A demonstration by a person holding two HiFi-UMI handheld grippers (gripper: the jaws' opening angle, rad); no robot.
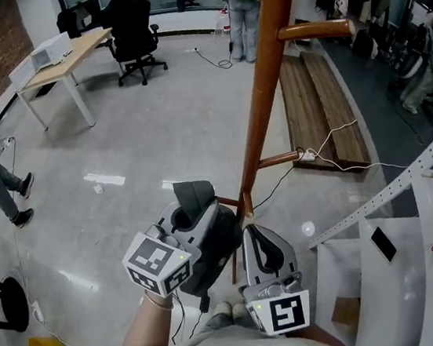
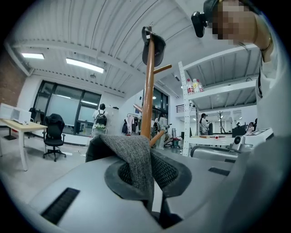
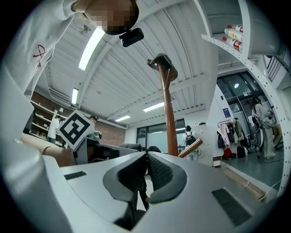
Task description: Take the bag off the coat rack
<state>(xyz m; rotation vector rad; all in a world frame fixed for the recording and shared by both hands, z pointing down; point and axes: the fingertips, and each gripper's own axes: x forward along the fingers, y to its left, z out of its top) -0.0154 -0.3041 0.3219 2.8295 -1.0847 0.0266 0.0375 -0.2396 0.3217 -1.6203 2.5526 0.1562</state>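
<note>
The brown wooden coat rack pole (image 1: 263, 75) rises from the floor right in front of me, with side pegs (image 1: 316, 31). A dark grey fabric bag (image 1: 214, 244) hangs low beside the pole's foot. My left gripper (image 1: 190, 195) is shut on a fold of that grey fabric (image 2: 132, 154), which drapes over its pads (image 2: 168, 170). In the left gripper view the pole (image 2: 148, 91) stands behind the fabric. My right gripper (image 1: 250, 233) sits just right of the bag, its jaws shut (image 3: 146, 173) with the pads meeting. The pole (image 3: 169, 113) shows behind it.
White metal shelving (image 1: 395, 263) stands close at my right. Wooden planks (image 1: 326, 106) and a white cable (image 1: 331, 141) lie on the floor beyond the rack. A desk (image 1: 60, 66), an office chair (image 1: 133, 33) and standing people (image 1: 243, 10) are farther off. A black stool (image 1: 4, 303) is at left.
</note>
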